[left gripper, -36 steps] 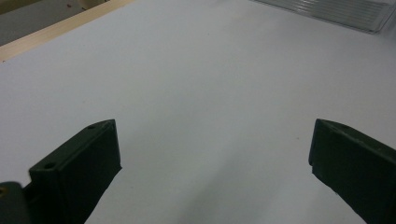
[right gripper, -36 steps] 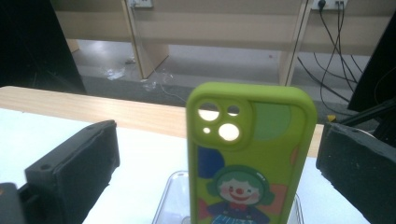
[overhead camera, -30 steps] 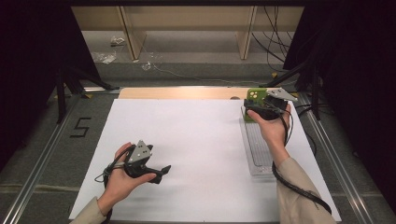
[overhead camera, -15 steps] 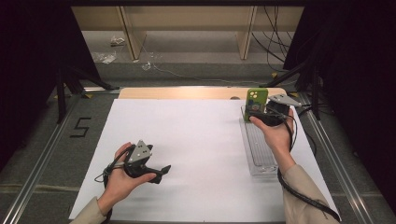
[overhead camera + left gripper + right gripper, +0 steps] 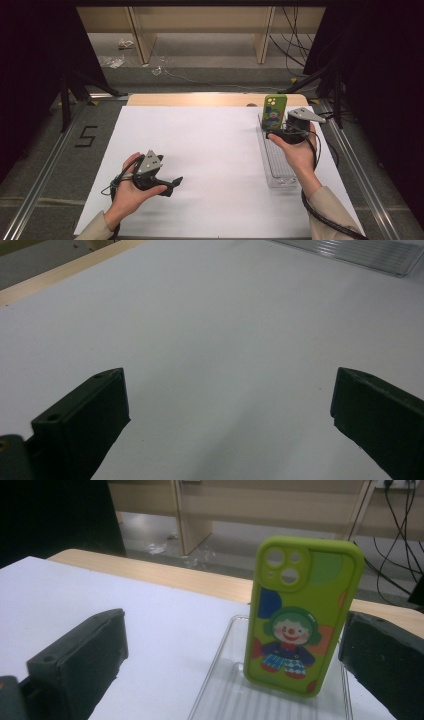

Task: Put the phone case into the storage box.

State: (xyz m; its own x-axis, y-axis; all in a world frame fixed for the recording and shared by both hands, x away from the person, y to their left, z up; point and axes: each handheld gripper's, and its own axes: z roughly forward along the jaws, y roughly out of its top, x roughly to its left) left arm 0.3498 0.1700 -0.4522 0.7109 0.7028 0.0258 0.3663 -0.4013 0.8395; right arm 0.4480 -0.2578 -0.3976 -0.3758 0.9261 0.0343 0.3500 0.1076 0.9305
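Note:
A green phone case [image 5: 274, 111] with a cartoon clown on it stands upright at the far end of a clear ribbed tray [image 5: 277, 180]. My right gripper [image 5: 276, 134] sits just behind the case, over the tray. In the right gripper view the case [image 5: 300, 625] rises from the tray [image 5: 220, 680] ahead of my right gripper [image 5: 232, 645], whose jaws are spread wide on either side of it. At the front left, my left gripper [image 5: 172, 182] rests low on the white sheet [image 5: 210, 150]. Its jaws stand wide apart with nothing between them [image 5: 227, 400].
The tray [image 5: 360, 250] runs front to back along the sheet's right side. A wooden strip [image 5: 200, 99] borders the far edge. Metal rails [image 5: 45, 165] flank the table, and cables [image 5: 295, 30] hang at the back right.
The phone case has gone from low and tilted at the right gripper to standing upright in the tray. The right gripper has drawn back a little. The left gripper has not moved.

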